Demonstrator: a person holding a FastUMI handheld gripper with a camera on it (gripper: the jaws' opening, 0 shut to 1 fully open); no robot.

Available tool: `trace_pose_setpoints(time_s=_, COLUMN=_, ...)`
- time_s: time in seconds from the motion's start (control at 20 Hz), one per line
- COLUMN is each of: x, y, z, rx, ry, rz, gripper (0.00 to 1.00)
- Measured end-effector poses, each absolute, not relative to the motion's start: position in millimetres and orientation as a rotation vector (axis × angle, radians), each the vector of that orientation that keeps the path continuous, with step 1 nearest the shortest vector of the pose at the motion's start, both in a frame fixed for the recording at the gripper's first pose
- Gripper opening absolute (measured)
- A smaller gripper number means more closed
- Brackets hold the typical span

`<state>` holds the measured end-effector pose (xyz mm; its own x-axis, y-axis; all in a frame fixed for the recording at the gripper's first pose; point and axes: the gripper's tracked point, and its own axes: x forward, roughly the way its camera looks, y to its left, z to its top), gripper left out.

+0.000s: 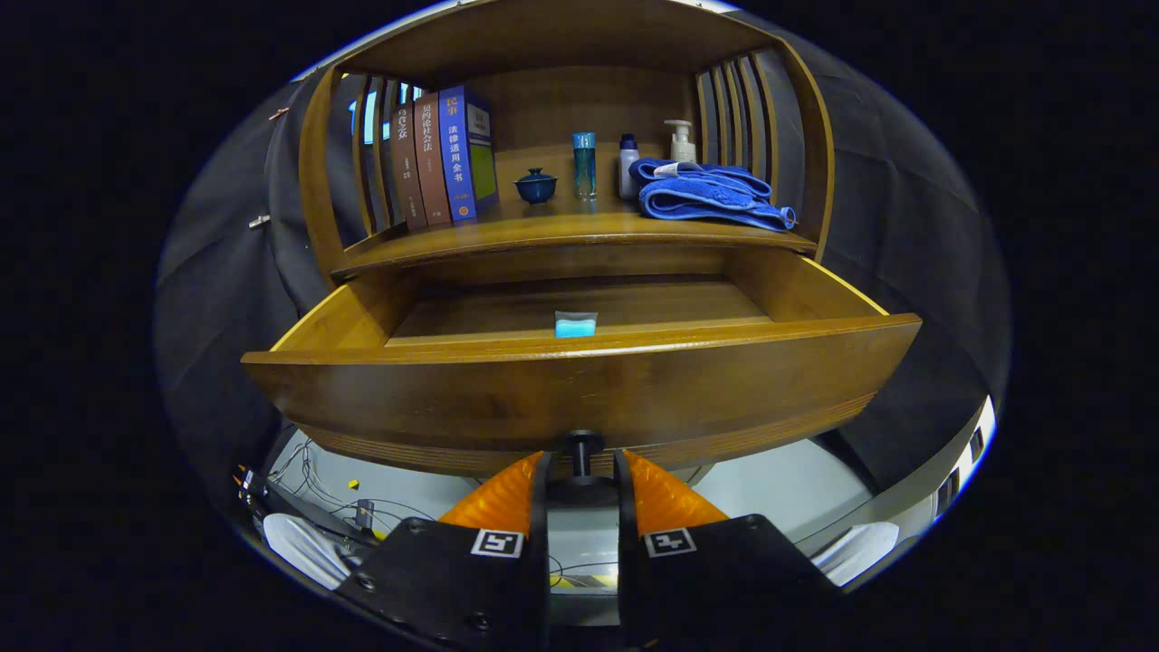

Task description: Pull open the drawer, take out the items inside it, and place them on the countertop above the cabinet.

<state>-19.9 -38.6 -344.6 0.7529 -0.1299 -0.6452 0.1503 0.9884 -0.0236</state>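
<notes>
The wooden drawer (579,389) stands pulled out of the cabinet, its front panel just ahead of my fingers. Its dark round knob (581,453) sits between my fingertips, and my gripper (583,471) is shut on it, both fingers pressing its sides. Inside the drawer, near the front wall, lies a small clear item with a light blue base (576,323); the front panel hides its lower part. The countertop (561,231) runs above the drawer.
On the countertop stand three books (444,158) at the left, a dark blue lidded cup (536,186), a blue bottle (584,165), a white bottle (628,167), a pump bottle (680,140) and a folded blue towel (711,195). Slatted wooden sides enclose the shelf. Cables (317,471) lie on the floor below.
</notes>
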Motion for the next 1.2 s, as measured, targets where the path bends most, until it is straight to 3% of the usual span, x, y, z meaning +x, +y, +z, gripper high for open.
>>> trace_pose_setpoints(time_s=0.65, x=-57, y=-35, z=-352, rx=0.050, ry=0.749, rz=-0.143, gripper=0.35)
trace_pose_setpoints(time_s=0.95, x=-81, y=-24, z=-320, rx=0.076, ry=0.785, rz=-0.127, gripper=1.00)
trace_pose_setpoints(time_s=1.2, x=-49, y=-7, z=-248, rx=0.138, ry=0.718, rz=-0.057, gripper=1.00)
